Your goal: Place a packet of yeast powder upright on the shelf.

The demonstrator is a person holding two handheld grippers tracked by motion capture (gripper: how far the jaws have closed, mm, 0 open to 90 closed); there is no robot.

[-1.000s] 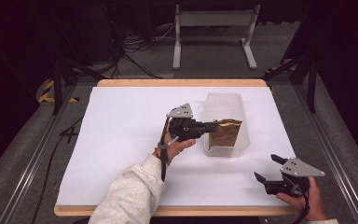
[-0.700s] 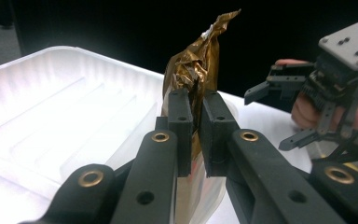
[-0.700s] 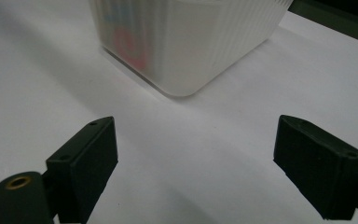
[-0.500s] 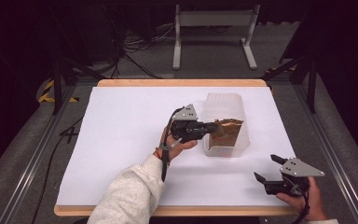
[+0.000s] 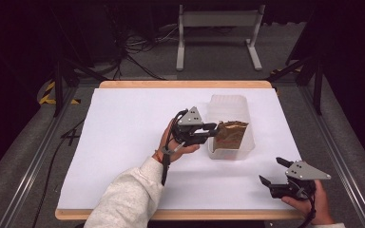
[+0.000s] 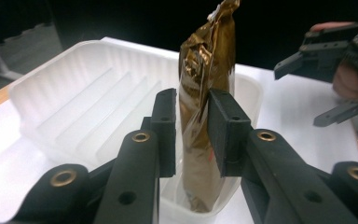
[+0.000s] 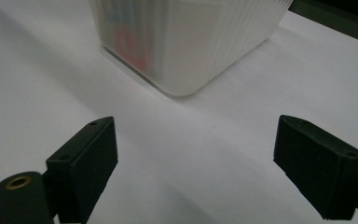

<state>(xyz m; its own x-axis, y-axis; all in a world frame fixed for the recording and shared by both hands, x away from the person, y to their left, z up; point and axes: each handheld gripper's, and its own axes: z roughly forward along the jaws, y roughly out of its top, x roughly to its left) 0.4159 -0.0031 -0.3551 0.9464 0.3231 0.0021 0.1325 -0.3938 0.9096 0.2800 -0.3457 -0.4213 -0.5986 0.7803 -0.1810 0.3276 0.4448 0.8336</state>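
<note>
Gold pouch (image 6: pixel 205 93) standing upright in near end of tub (image 5: pixel 228 102) on bench (image 5: pixel 123 123). Left claw (image 6: pixel 192 133) just been opening, pads flanking pouch w/ slight gap, prob. releasing it. Right claw (image 7: pixel 196 154) wide open, empty, parked nr bench edge.

Reaching in from below in a pale sleeve, left gripper (image 5: pixel 213 130) just easing its jaws apart; right gripper (image 5: pixel 272 172) resting low, jaws spread wide.

We observe a white-topped table (image 5: pixel 123 142); a translucent plastic tub (image 5: pixel 230 107) sits directly on it, right of centre.
</note>
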